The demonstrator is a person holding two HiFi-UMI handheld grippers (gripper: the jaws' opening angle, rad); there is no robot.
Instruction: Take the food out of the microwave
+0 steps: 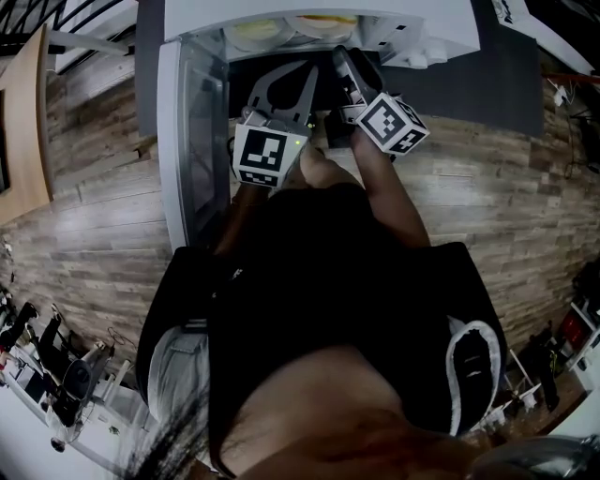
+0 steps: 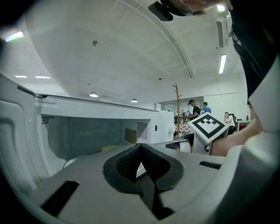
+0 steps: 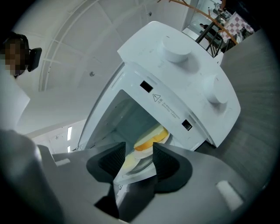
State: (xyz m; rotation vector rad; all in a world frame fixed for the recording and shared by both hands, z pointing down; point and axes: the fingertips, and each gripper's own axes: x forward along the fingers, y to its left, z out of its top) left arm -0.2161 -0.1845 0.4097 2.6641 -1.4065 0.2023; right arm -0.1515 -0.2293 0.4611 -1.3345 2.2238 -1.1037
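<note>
The microwave [image 1: 412, 23] sits at 12 o'clock in the head view, its door [image 1: 192, 141] open at 10 o'clock. The left gripper [image 1: 298, 75] faces the cavity with its fingers pressed together on nothing. The right gripper [image 3: 139, 151] has its fingers spread and empty. Between them shows the yellow-orange food [image 3: 151, 136], inside on a plate [image 3: 141, 161], its long axis running 8 to 2 o'clock.
</note>
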